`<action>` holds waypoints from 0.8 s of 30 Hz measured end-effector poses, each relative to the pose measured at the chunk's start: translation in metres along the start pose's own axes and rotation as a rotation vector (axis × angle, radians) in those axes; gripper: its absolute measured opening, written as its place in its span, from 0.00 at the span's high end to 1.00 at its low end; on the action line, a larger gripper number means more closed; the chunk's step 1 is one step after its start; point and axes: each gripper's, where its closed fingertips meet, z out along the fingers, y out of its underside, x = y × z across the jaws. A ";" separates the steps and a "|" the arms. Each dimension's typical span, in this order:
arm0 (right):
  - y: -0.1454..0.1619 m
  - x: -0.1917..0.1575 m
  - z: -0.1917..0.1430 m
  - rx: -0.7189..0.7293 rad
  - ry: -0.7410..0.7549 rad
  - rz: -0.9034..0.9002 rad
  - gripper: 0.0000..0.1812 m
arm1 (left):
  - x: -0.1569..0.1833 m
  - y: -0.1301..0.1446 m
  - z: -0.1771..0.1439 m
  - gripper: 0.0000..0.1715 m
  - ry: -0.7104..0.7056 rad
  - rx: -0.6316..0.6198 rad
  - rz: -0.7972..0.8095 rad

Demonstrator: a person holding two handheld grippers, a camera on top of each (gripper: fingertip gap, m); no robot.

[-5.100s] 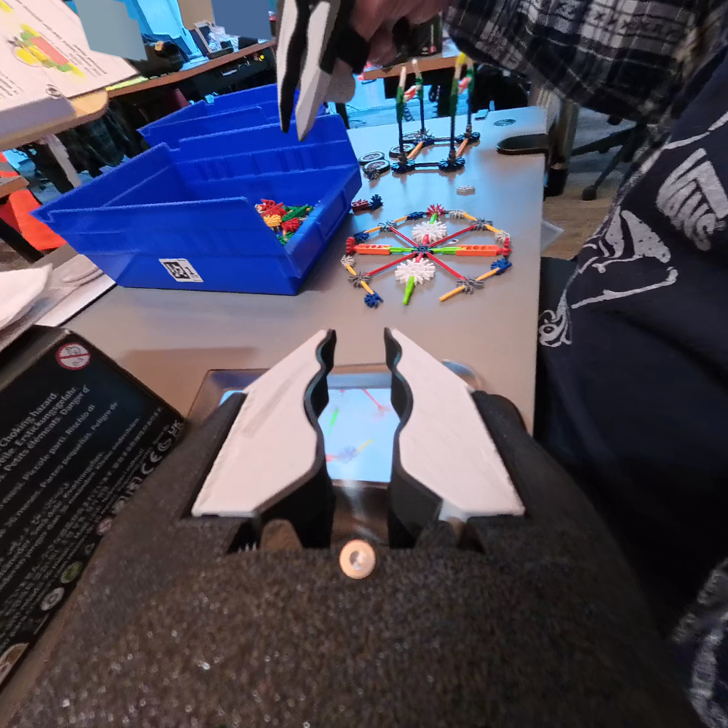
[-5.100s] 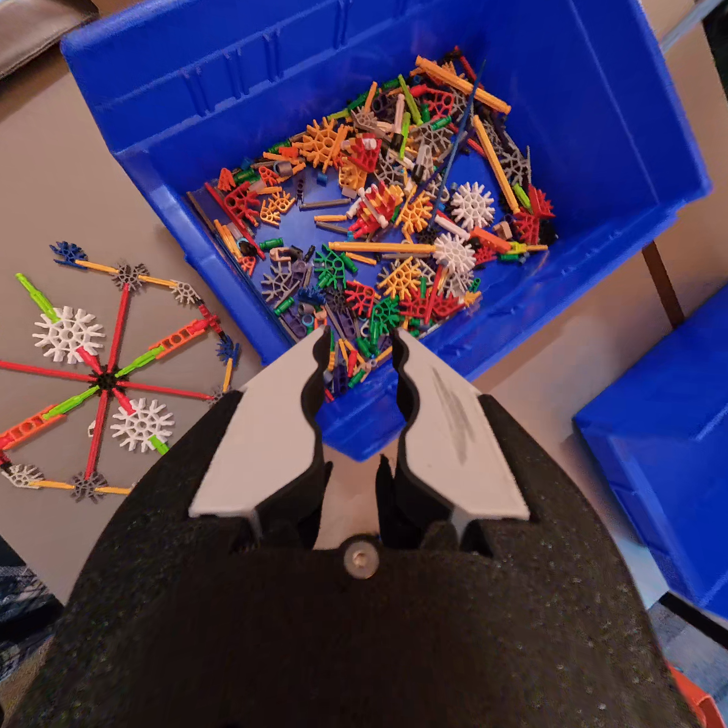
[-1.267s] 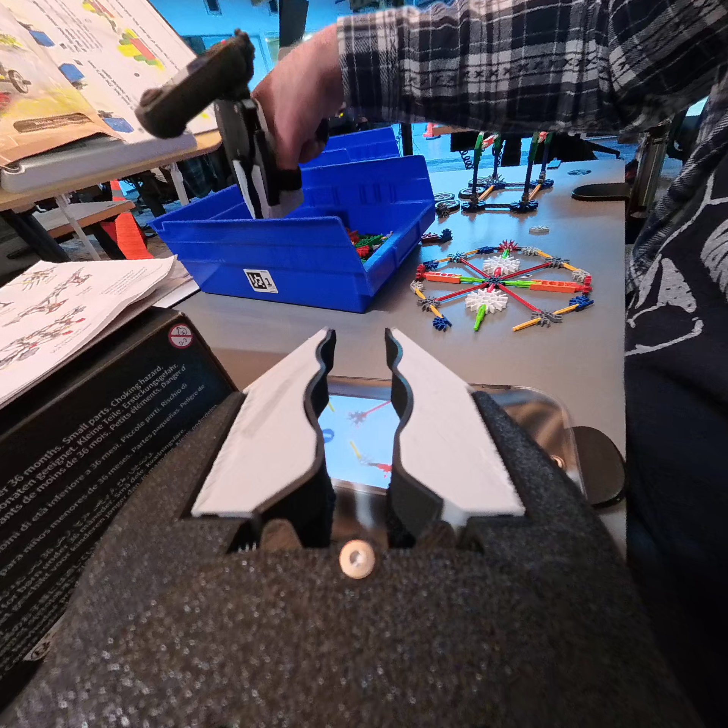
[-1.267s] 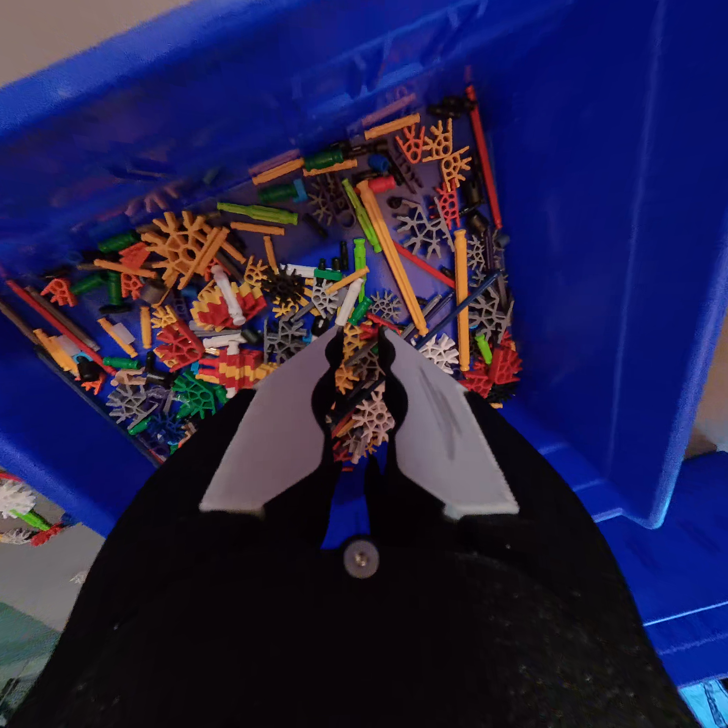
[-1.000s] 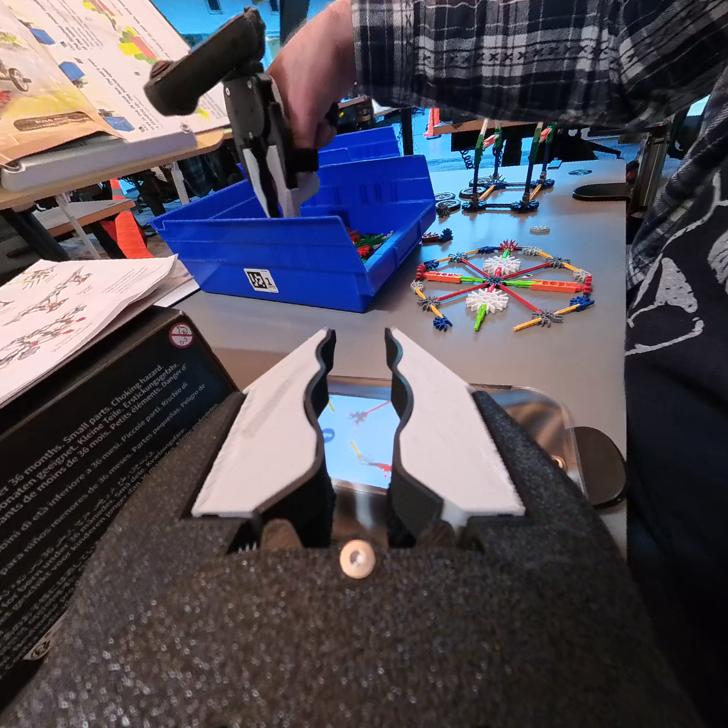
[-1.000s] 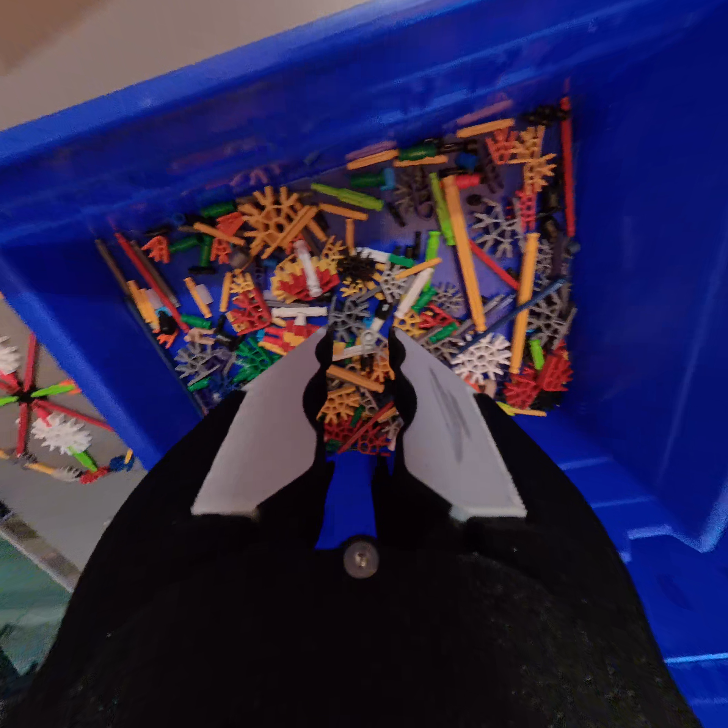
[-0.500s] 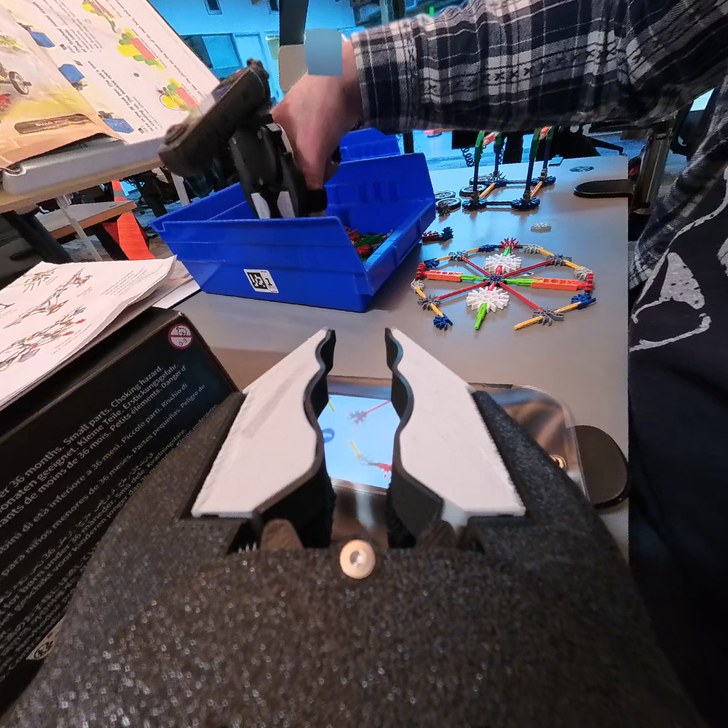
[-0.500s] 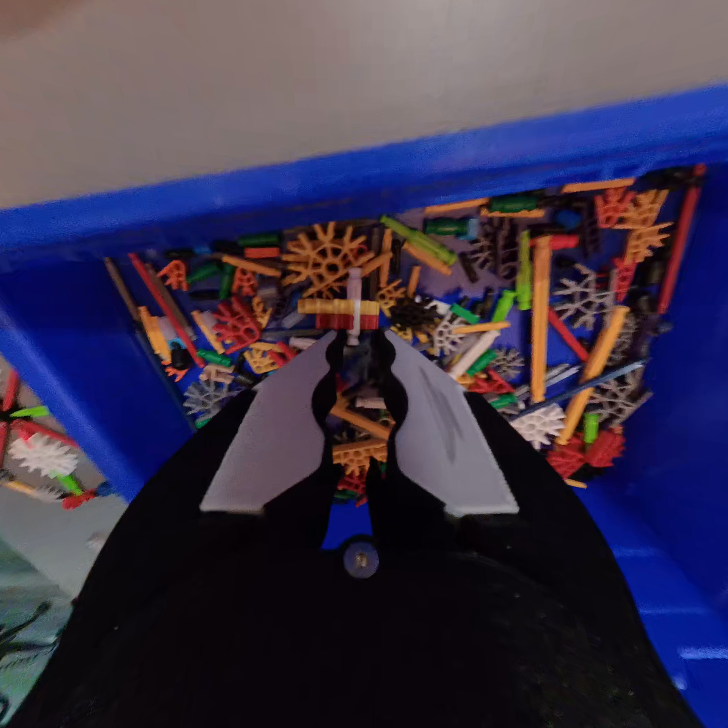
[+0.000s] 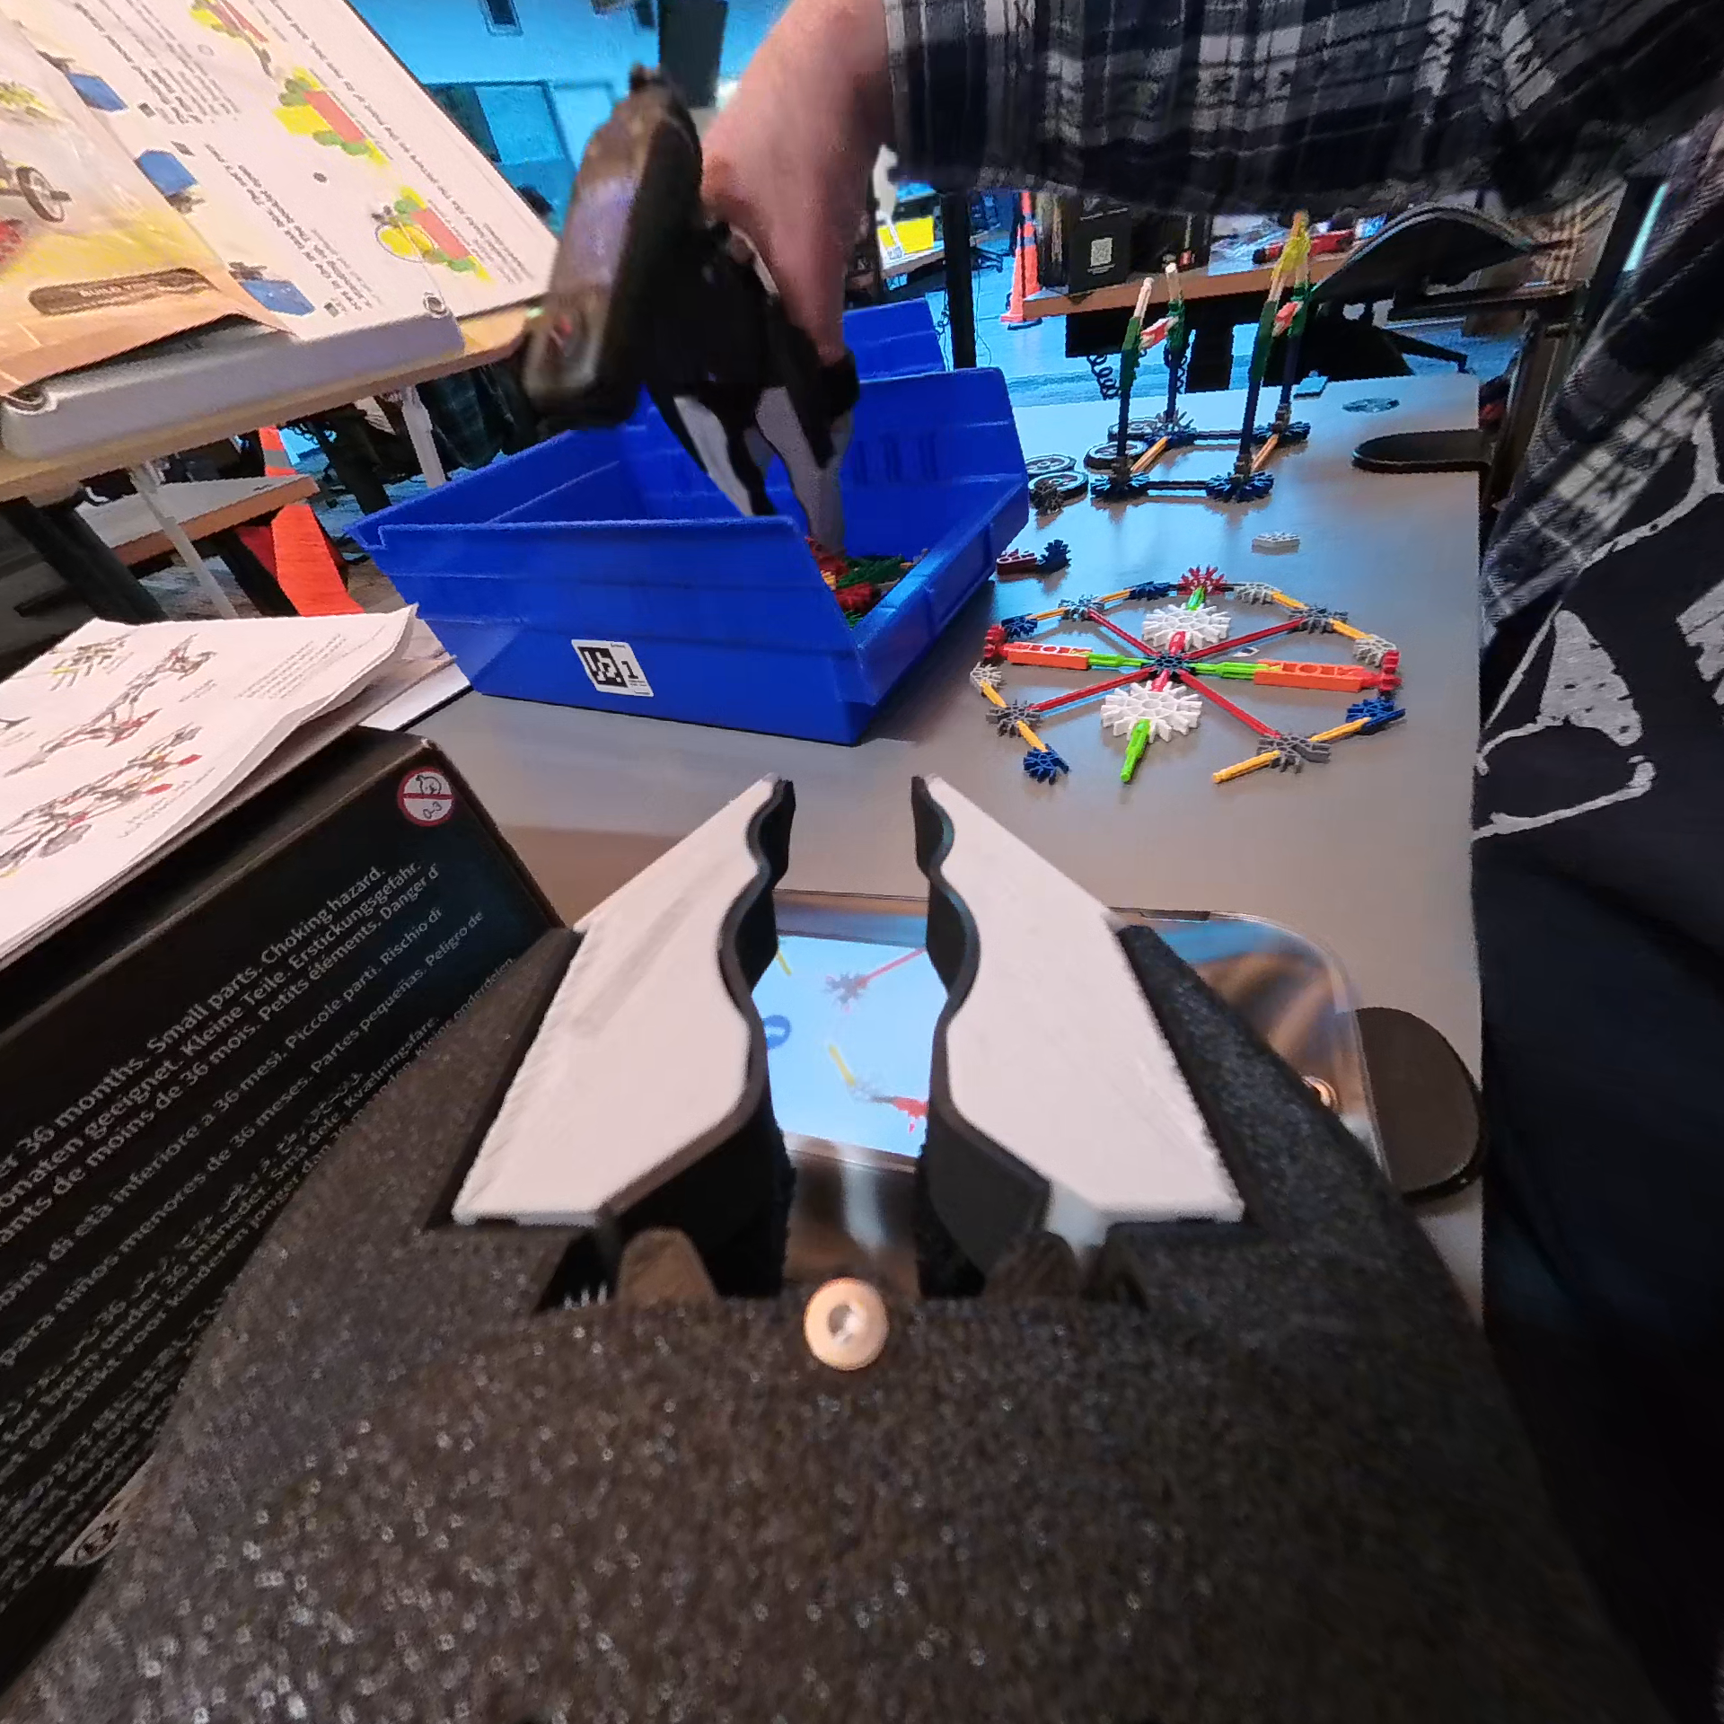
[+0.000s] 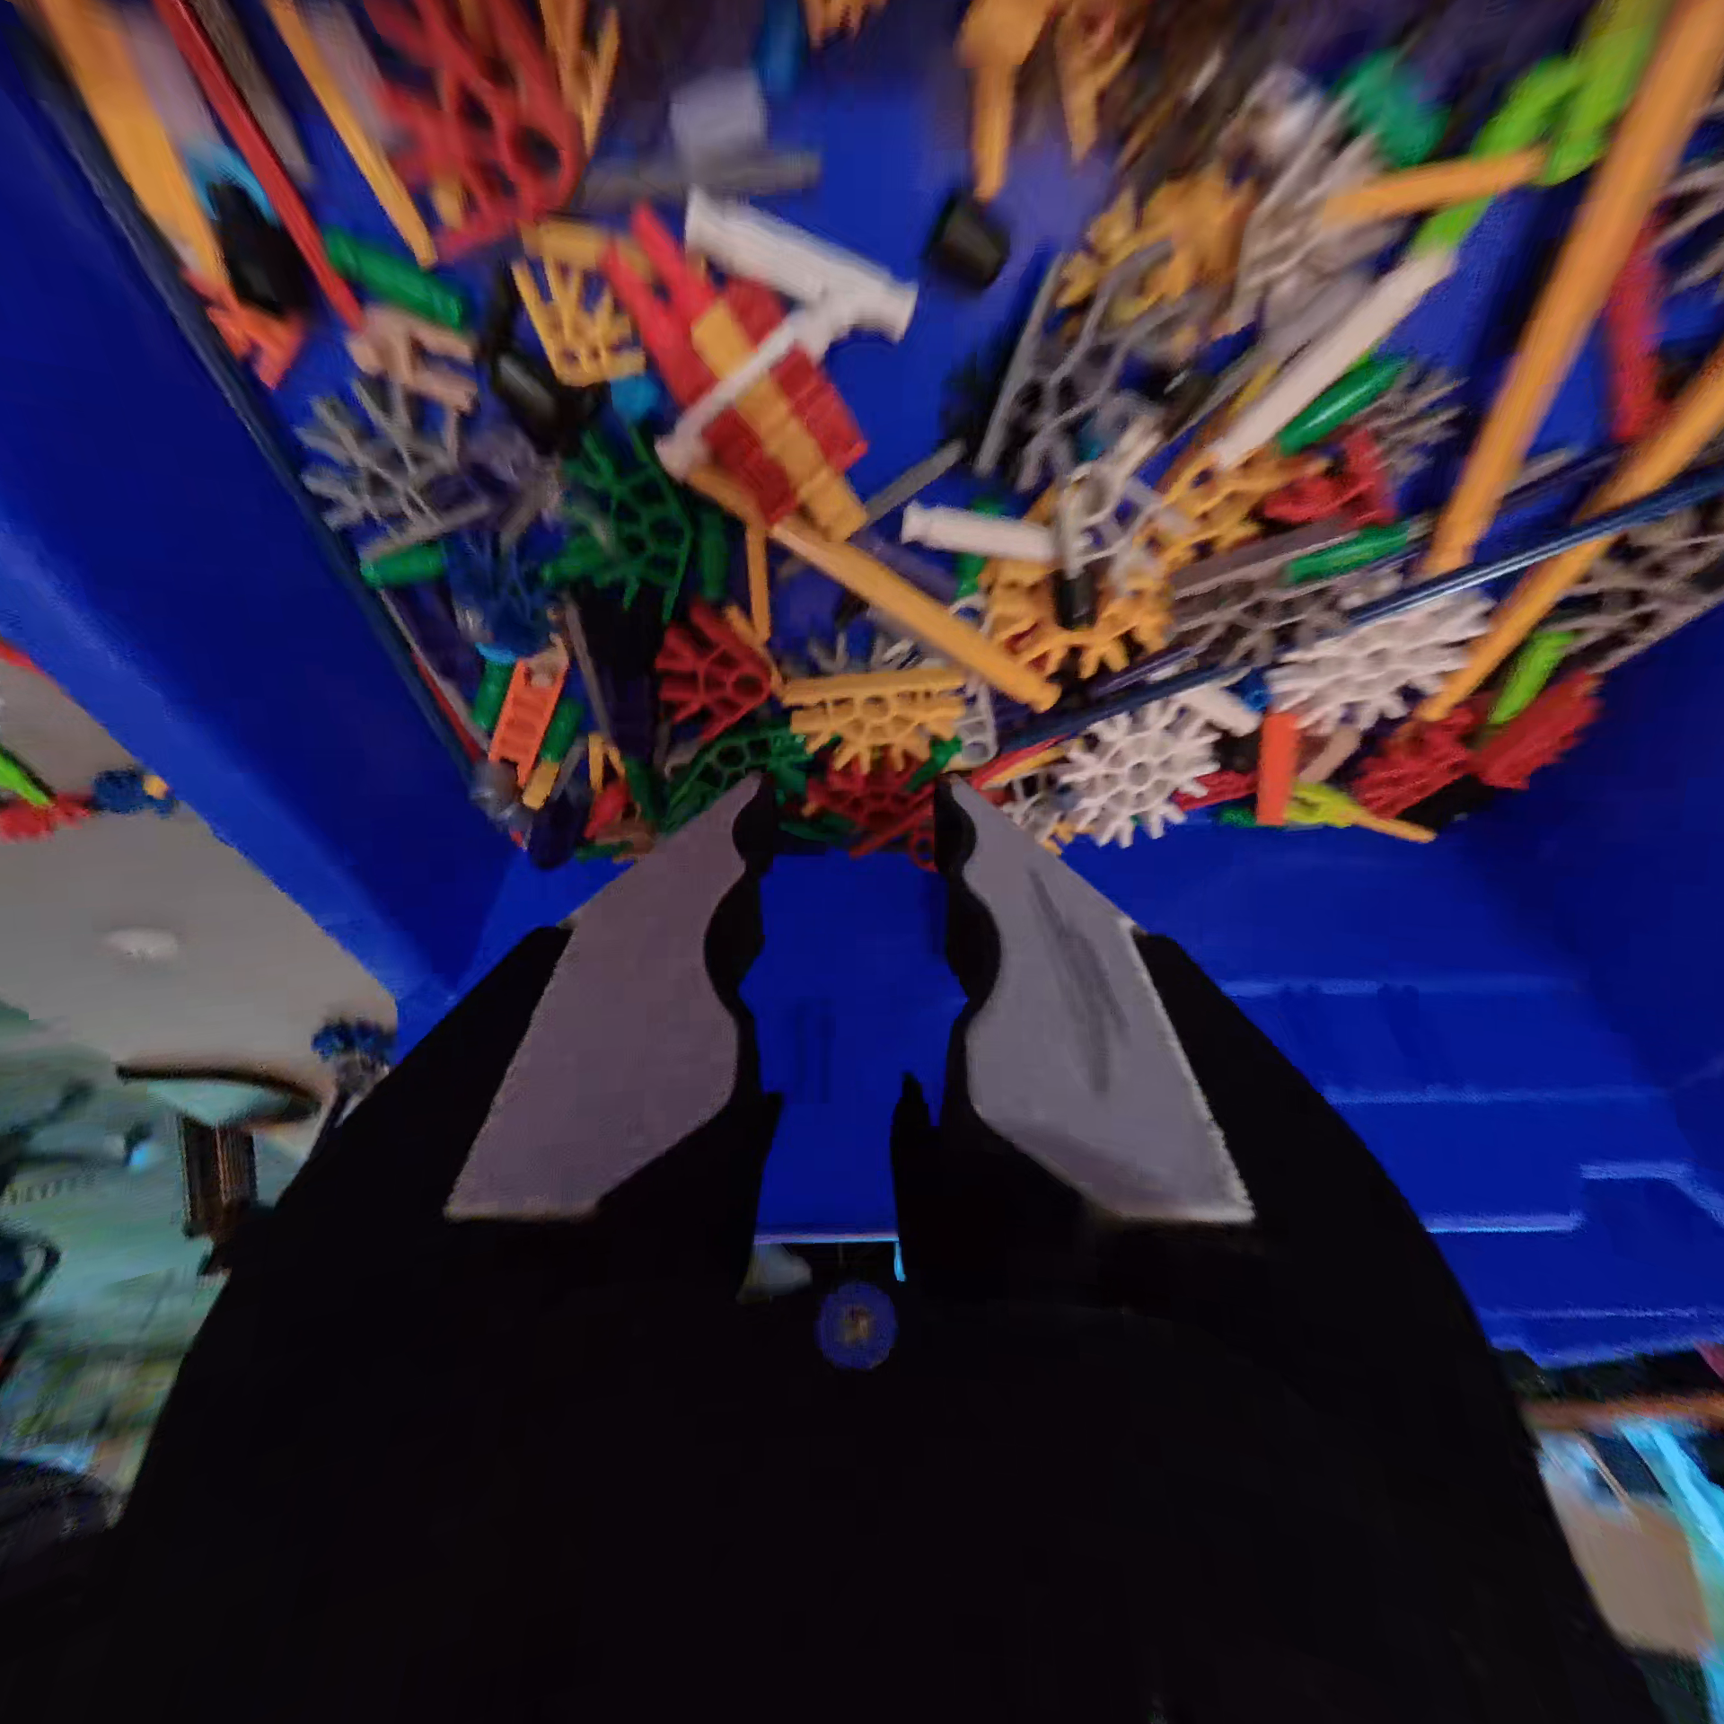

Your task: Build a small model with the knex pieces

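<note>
Fingers of your right gripper (image 10: 849,821) stand apart with nothing between them, their tips just at the near edge of the heap of loose rods and connectors (image 10: 840,560) that lies on the floor of the blue bin (image 9: 653,597); the right wrist view is blurred, so whether a tip touches a piece cannot be told. The pieces nearest the tips are a red connector, a green one and a yellow one, tangled together. Your hand (image 9: 793,187) tilts that gripper steeply down over the bin's low front wall. Your left gripper (image 9: 849,812) hovers well in front of the bin, released and empty, above a lit screen (image 9: 849,1026) lying flat on the table. Just right of the bin lies a flat spoked wheel model (image 9: 1180,667); behind that stands an upright rod frame (image 9: 1203,420). Writing is plentiful: a white coded sticker (image 9: 611,667) on the bin's front wall, a black box (image 9: 233,980) left of the bin printed with multilingual warning text and a red prohibition symbol, an open booklet (image 9: 140,709) of diagrams on it, and a propped illustrated sheet (image 9: 233,159) above.
</note>
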 end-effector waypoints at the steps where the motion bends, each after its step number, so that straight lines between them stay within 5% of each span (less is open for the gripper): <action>1: 0.008 -0.003 0.008 -0.072 0.001 -0.016 0.82 | 0.000 0.000 0.000 0.85 0.000 -0.001 0.000; 5: 0.012 0.001 0.017 -0.182 0.052 -0.037 0.90 | -0.001 0.000 0.000 0.85 -0.004 -0.002 -0.001; 10: -0.053 0.009 -0.012 0.262 -0.038 0.104 0.98 | -0.001 0.000 0.000 0.85 -0.005 -0.002 -0.001; 15: -0.041 0.038 -0.042 0.361 0.026 0.215 0.93 | -0.001 0.000 0.000 0.85 -0.004 0.000 -0.004; 24: 0.024 0.026 0.004 -0.146 0.042 0.088 0.92 | -0.002 0.000 0.001 0.85 -0.006 -0.002 -0.005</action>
